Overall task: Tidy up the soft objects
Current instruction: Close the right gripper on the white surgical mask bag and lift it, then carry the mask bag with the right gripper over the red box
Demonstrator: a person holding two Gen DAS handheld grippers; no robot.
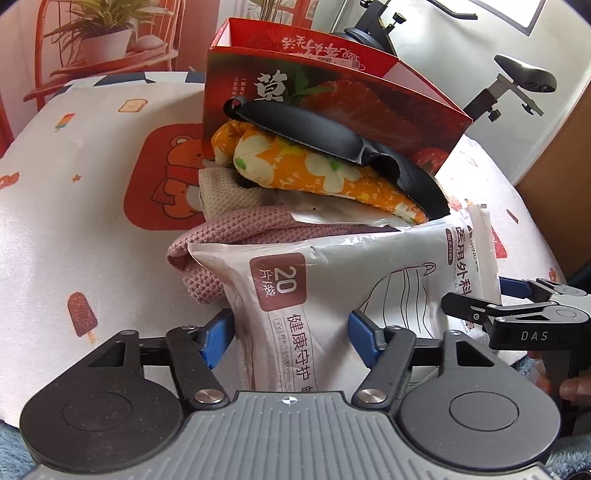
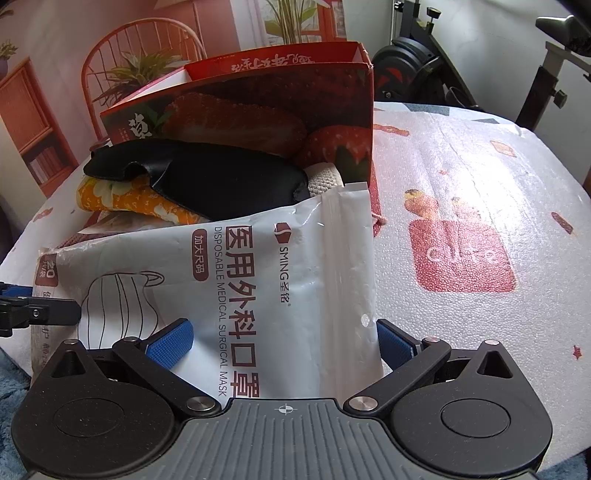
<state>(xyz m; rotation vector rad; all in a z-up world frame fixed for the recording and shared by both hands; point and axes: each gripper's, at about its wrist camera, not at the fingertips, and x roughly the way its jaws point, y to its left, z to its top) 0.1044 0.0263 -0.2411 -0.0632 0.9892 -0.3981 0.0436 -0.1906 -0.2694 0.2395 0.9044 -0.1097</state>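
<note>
A white pack of surgical masks (image 1: 332, 280) lies at the front of a pile of soft things; it also shows in the right wrist view (image 2: 258, 280). Behind it lie a pink knitted cloth (image 1: 229, 236), a beige knit (image 1: 221, 192), an orange flowered pouch (image 1: 314, 173) and a black eye mask (image 1: 332, 136). A red strawberry box (image 1: 332, 88) stands behind them. My left gripper (image 1: 291, 336) is open, its blue pads on either side of the pack's near end. My right gripper (image 2: 280, 341) is open around the pack's other end.
The pile rests on a white tablecloth (image 1: 74, 221) printed with bears and ice lollies. An exercise bike (image 2: 436, 62) stands behind the table. A potted plant (image 1: 99, 33) and a red chair show at the back left.
</note>
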